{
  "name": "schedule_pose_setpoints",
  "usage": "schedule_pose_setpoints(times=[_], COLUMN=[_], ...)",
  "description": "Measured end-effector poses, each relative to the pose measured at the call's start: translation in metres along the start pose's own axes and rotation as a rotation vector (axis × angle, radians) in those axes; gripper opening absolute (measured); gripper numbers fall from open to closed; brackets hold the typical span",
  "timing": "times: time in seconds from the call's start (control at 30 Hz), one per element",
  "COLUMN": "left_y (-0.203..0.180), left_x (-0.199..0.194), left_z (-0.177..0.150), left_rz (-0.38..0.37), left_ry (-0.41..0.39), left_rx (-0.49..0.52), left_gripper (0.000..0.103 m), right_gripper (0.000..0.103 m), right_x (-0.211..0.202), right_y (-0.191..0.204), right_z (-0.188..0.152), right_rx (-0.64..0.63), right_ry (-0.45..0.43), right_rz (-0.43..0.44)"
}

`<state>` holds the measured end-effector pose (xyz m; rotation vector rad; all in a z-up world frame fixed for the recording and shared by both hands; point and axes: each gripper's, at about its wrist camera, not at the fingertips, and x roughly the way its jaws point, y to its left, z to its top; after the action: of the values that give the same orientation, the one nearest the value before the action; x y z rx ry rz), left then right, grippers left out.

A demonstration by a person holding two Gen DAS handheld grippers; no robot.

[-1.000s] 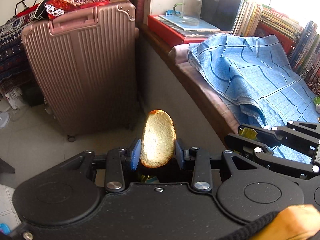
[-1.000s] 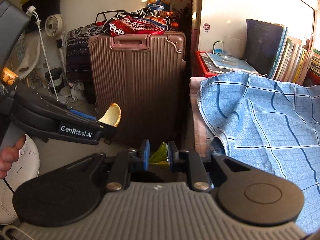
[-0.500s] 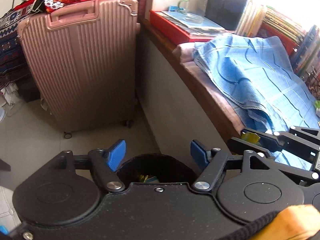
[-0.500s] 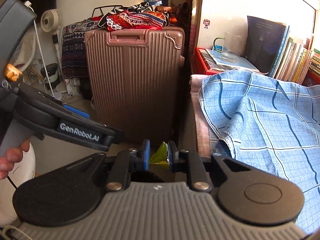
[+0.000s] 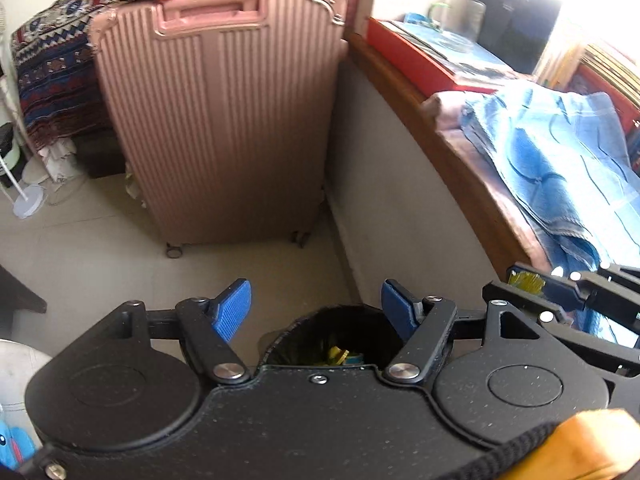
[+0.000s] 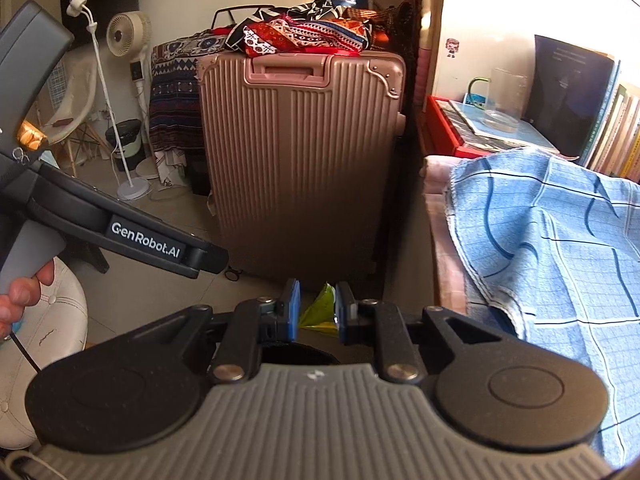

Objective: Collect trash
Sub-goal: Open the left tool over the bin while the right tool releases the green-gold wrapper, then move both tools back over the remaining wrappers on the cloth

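Left wrist view: the left gripper [image 5: 316, 308] is standing wide open and empty, having just let its chip fall into the black trash bin [image 5: 304, 332] on the floor directly beneath. Right wrist view: the right gripper [image 6: 318, 312] is pinching a green wrapper [image 6: 320, 310], probably next for the bin.

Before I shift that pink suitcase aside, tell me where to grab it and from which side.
Take the top handle of the suitcase, coming down from above. The case stands upright on its wheels, and its broad ribbed sides probably offer no hold. The handle is a bar with a recess under it. The patterned clothes are piled behind it.
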<state>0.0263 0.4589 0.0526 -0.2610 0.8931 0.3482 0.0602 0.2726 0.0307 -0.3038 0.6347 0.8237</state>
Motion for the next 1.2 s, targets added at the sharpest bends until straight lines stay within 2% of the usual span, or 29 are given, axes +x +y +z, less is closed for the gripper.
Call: schedule_pose_setpoints(times=[0.17,0.23,0.3,0.37,0.47,0.5,0.8,0.97,1.07,1.2], left_y=[0.007,0.009,0.01,0.012,0.012,0.012,0.006,-0.002,-0.009,-0.018], left_x=[-0.003,-0.003,-0.004,-0.003,-0.002,-0.001,0.0,-0.002,-0.003,-0.005], left_z=[0.003,0.003,0.003,0.003,0.003,0.003,0.005,0.007,0.01,0.016], left_rz=[0.019,0.027,0.03,0.029,0.031,0.031,0.032,0.034,0.034,0.028], left_ry=[-0.009,-0.009,-0.007,-0.003,0.0,0.001,0.003,-0.012,-0.018,-0.03], left_rx=[0.009,0.014,0.009,0.005,0.014,0.018,0.044,0.083,0.098,0.112], left_gripper=[0.07,0.07,0.07,0.07,0.07,0.07,0.071,0.079,0.085,0.092], right_gripper=[0.025,0.028,0.046,0.049,0.074,0.077,0.088,0.092,0.103,0.103], right_x=[0.008,0.01,0.011,0.012,0.013,0.012,0.011,0.008,0.005,0.0], right_y=[0.005,0.006,0.008,0.009,0.011,0.011,0.013,0.01,0.006,-0.002], right_z=[0.004,0.004,0.003,0.002,0.003,0.003,0.002,0.002,0.002,0.002], right_rx=[0.0,-0.002,0.0,-0.006,-0.014,-0.016,-0.03,-0.02,-0.011,0.001], right_ry=[0.006,0.007,0.01,0.009,0.0,-0.007,-0.005,-0.001,-0.012,-0.029], right_rz=[0.026,0.037,0.043,0.047,0.053,0.053,0.033,0.008,-0.025,-0.053])
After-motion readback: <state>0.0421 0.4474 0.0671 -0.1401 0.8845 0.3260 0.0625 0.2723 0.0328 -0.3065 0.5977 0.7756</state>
